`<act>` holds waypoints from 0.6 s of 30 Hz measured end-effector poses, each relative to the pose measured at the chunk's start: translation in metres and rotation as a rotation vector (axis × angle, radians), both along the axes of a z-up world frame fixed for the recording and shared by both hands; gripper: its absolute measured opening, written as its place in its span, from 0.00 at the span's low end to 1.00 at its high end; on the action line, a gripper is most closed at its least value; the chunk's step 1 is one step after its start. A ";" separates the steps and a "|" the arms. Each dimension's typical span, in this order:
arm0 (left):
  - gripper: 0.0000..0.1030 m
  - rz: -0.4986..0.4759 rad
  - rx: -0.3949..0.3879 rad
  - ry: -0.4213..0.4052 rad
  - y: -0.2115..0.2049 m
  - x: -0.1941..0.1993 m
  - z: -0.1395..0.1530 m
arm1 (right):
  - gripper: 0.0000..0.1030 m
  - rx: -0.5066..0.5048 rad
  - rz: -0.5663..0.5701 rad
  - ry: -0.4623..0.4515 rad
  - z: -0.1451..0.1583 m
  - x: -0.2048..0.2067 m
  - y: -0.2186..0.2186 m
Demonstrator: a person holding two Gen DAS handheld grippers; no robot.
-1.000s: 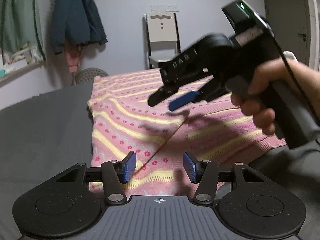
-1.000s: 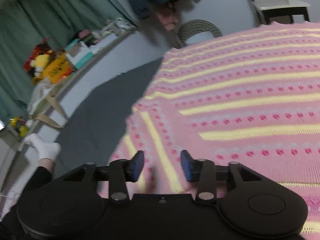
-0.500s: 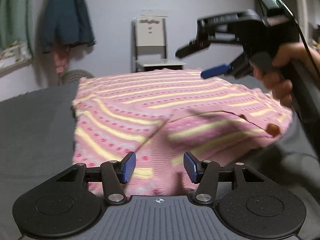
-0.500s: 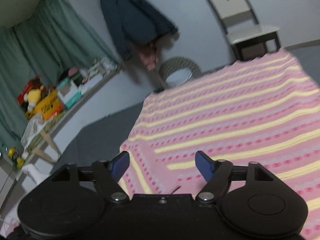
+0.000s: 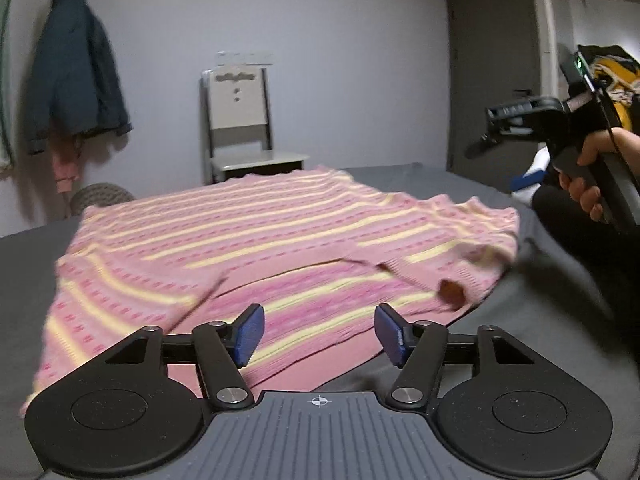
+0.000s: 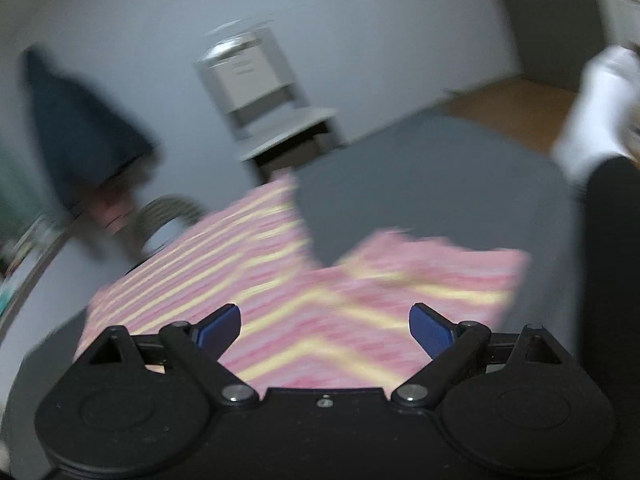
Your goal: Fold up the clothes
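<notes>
The pink striped sweater (image 5: 256, 248) lies flat on the grey bed (image 5: 32, 280), one sleeve folded across its front. My left gripper (image 5: 318, 334) hangs over its near hem, fingers spread, empty. My right gripper (image 6: 324, 330) is likewise spread wide and grasps nothing.

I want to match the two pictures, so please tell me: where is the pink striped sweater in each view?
Left wrist: pink striped sweater spreads across the middle, beyond the open left gripper.
Right wrist: blurred, lower centre, past the open right gripper.
Shared landmark: the chair at the wall.
</notes>
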State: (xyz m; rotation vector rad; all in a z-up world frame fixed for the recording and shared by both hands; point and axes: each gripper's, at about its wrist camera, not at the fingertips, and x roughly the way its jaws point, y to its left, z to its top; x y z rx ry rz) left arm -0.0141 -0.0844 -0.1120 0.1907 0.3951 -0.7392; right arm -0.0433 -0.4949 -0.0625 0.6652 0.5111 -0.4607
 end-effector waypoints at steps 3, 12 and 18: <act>0.61 -0.028 -0.003 0.005 -0.021 0.003 0.001 | 0.88 0.127 -0.105 -0.013 -0.013 -0.014 -0.036; 0.61 -0.017 -0.076 0.053 -0.047 0.009 -0.004 | 0.58 0.239 -0.275 0.059 -0.057 -0.001 -0.076; 0.61 -0.032 -0.049 0.048 -0.040 0.009 -0.010 | 0.12 0.196 -0.301 0.058 -0.064 0.007 -0.085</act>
